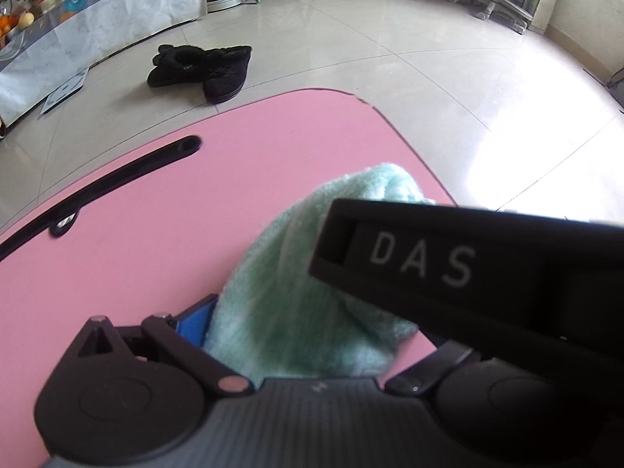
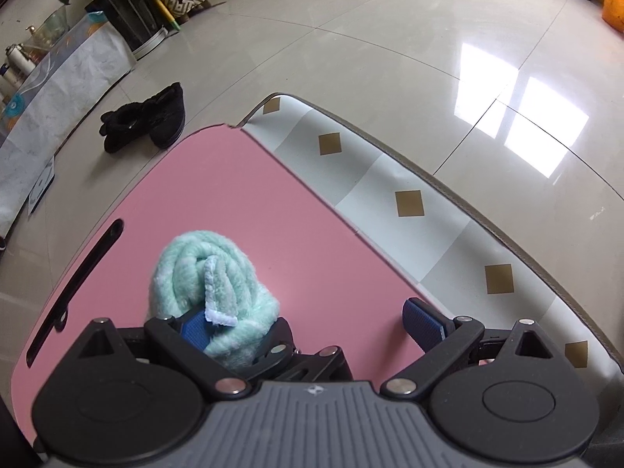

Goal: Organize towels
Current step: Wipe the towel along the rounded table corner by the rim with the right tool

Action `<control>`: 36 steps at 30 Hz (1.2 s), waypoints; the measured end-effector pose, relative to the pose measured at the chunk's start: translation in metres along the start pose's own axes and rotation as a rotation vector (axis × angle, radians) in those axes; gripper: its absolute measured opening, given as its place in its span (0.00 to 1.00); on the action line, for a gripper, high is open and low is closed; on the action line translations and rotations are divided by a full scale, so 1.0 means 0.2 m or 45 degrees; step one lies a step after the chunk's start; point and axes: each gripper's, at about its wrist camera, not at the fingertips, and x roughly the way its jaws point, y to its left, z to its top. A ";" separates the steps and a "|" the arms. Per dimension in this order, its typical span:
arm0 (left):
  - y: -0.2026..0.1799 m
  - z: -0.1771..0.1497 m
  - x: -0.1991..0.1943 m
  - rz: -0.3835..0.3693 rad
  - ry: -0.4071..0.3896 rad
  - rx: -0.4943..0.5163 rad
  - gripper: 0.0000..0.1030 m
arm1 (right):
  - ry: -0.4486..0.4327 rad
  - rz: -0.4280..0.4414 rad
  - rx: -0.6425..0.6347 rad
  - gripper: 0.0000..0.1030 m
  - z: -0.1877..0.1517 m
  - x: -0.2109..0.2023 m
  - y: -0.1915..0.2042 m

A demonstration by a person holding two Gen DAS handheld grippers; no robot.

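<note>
A mint-green towel (image 1: 296,296) rolled into a bundle lies over the pink tabletop (image 1: 128,257). It fills the gap of my left gripper (image 1: 308,312): the blue left pad (image 1: 195,319) presses its side, and the other finger is hidden behind the black body of my right gripper (image 1: 468,265). In the right wrist view the towel roll (image 2: 202,273) is seen end-on with a white corner flap. My right gripper (image 2: 308,325) stands wide open above it. The roll leans on its left pad (image 2: 193,327); its right pad (image 2: 423,323) is bare. A black finger linkage of the left gripper (image 2: 296,347) shows beside the roll.
The pink top has a long black slot (image 1: 117,179) near its left edge. On its right lies a white mat with gold diamonds (image 2: 409,202). Black fluffy slippers (image 1: 202,66) sit on the glossy tiled floor (image 2: 390,58). Plants and stools stand along the far wall.
</note>
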 end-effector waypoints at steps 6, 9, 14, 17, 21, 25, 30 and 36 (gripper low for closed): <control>-0.01 0.04 0.03 -0.003 -0.004 0.003 1.00 | -0.022 -0.001 0.010 0.94 0.04 0.01 -0.01; 0.01 0.05 0.03 0.002 0.002 -0.015 1.00 | -0.033 0.002 -0.004 0.94 0.06 0.02 0.00; 0.05 0.04 0.02 0.015 0.007 -0.037 1.00 | -0.037 0.022 -0.044 0.93 0.06 0.02 0.03; 0.07 0.03 0.02 0.023 0.010 -0.048 1.00 | -0.030 0.030 -0.064 0.92 0.05 0.03 0.06; 0.10 0.03 0.01 0.034 0.015 -0.061 1.00 | -0.024 0.038 -0.079 0.92 0.04 0.03 0.08; 0.13 0.02 0.01 0.043 0.019 -0.078 1.00 | -0.020 0.048 -0.102 0.92 0.03 0.04 0.11; 0.17 0.01 -0.01 0.053 0.023 -0.097 1.00 | -0.008 0.063 -0.127 0.92 0.01 0.04 0.15; 0.23 -0.03 -0.03 0.063 0.027 -0.116 1.00 | 0.000 0.079 -0.166 0.92 -0.02 0.04 0.19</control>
